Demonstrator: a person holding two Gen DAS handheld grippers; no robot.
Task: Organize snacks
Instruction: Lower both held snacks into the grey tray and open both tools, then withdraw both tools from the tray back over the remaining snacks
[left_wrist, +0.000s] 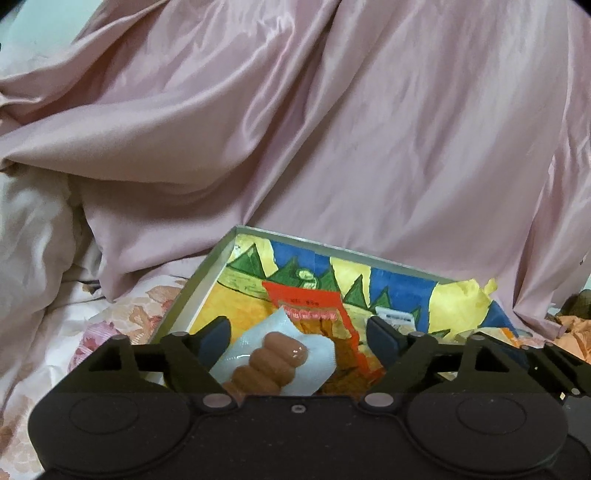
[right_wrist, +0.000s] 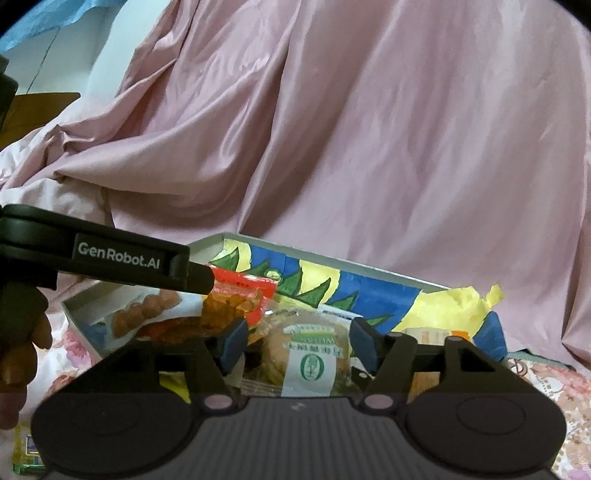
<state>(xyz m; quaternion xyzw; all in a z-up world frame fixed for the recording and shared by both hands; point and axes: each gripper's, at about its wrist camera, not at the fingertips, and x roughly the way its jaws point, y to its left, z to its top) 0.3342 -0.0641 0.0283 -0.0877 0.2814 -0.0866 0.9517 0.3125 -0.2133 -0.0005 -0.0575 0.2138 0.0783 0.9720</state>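
**Op:** Jaws apart on both sides. Left gripper (left_wrist: 297, 334) wide, pads clear of the sausage pack (left_wrist: 275, 360), which lies between them in the box (left_wrist: 207, 275). I see a gap each side, no clamp.

**Eng:** Right side?

**Op:** Right gripper (right_wrist: 297, 341) apart too, moderately. Wrapped bun (right_wrist: 308, 356), white label w/ green logo, sits between the pads, nearer the right pad's side than the left's. Can't tell if either pad grazes the wrapper; looks loose to me, not gripped.

**Eng:** Anything else close by?

**Op:** Red snack pouch (left_wrist: 314, 306) just beyond the left jaws, partly under the sausage pack. In the right view the left gripper's finger (right_wrist: 192, 275) crosses in from the left, over the box's near-left corner.

**Eng:** How do you want to play it?

**Op:** My read: both items are down in the box, so this is release/clear. I'd back each gripper straight out along its fingers, jaws kept wide, so pads don't snag film and drag stuff back out. Left first imo, since its finger sits across the right's lane. Box has low walls on soft bedding (left_wrist: 110, 317), so no pressing on the rim, could tip it.
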